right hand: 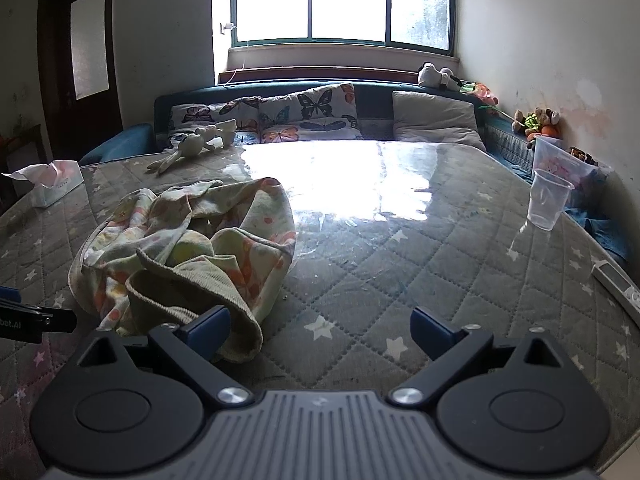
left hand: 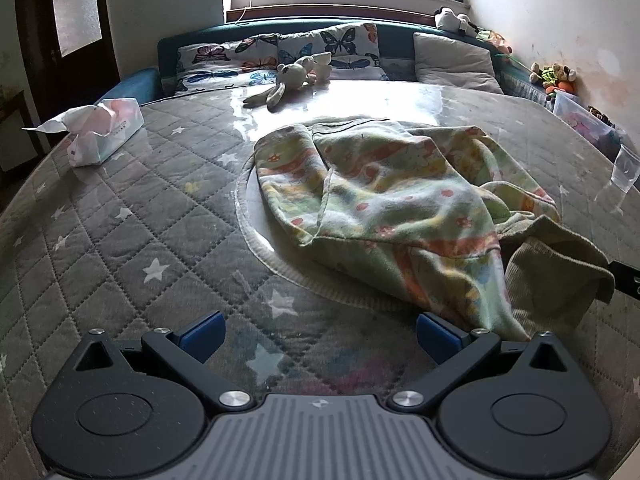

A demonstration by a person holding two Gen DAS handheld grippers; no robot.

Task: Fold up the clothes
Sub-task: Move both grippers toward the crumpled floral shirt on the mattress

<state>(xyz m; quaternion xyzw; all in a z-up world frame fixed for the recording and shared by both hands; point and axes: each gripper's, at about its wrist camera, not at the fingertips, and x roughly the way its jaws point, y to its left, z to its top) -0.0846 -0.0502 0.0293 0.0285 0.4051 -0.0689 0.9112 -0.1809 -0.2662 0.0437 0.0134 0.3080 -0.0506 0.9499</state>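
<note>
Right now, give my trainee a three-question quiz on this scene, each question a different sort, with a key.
1. True or false: the left tongs are shut on the printed garment.
2. Which item stands on the far right of the quilted surface? A) tissue pack B) clear plastic cup C) plush rabbit
3. Fill in: the ribbed hem lies nearest the ____ tongs.

Key: 1 false; 2 B; 3 right.
</note>
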